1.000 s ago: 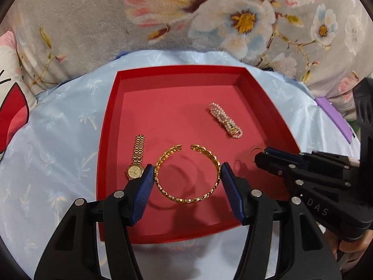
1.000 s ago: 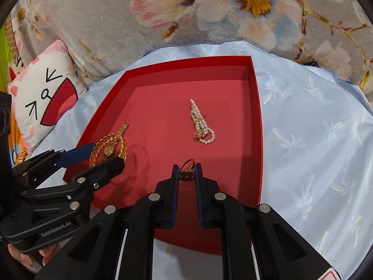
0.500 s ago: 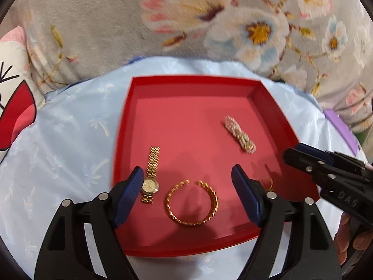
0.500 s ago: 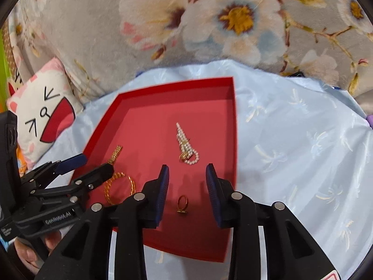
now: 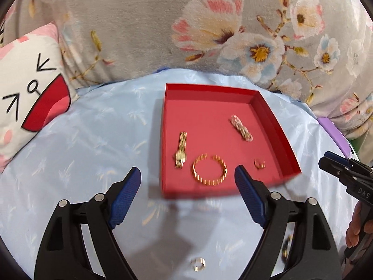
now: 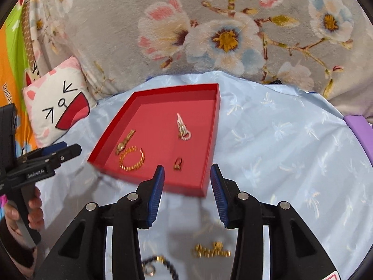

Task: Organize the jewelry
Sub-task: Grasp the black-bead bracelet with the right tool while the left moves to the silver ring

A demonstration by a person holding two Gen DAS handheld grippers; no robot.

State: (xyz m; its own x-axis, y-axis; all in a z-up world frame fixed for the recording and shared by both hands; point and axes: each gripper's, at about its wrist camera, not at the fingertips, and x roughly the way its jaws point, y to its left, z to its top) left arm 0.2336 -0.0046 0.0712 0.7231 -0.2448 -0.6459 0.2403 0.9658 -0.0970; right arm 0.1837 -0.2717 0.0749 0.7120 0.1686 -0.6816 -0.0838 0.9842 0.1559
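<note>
A red tray (image 5: 275, 126) (image 6: 212, 140) lies on the pale blue cloth. In it are a gold watch (image 5: 181, 150) (image 6: 124, 141), a gold open bangle (image 5: 209, 173) (image 6: 132, 159), a pearl bracelet (image 5: 241, 127) (image 6: 183, 126) and a gold ring (image 5: 259, 163) (image 6: 177, 163). My left gripper (image 5: 187, 198) is open and empty, held back above the tray's near edge. My right gripper (image 6: 186, 196) is open and empty, near the tray's front right corner. On the cloth near me lie a silver ring (image 5: 197, 263), a gold chain (image 6: 211, 250) and a dark beaded piece (image 6: 160, 266).
A cat-face cushion (image 5: 28, 86) (image 6: 58, 107) lies at the left. A grey floral blanket (image 5: 209, 30) rises behind the cloth. A purple object (image 5: 333, 133) (image 6: 359, 128) sits at the right edge.
Both grippers opened and pulled back and up from the tray. The right one let go of the gold ring, which now lies in the tray; the left one drew away from the bangle.
</note>
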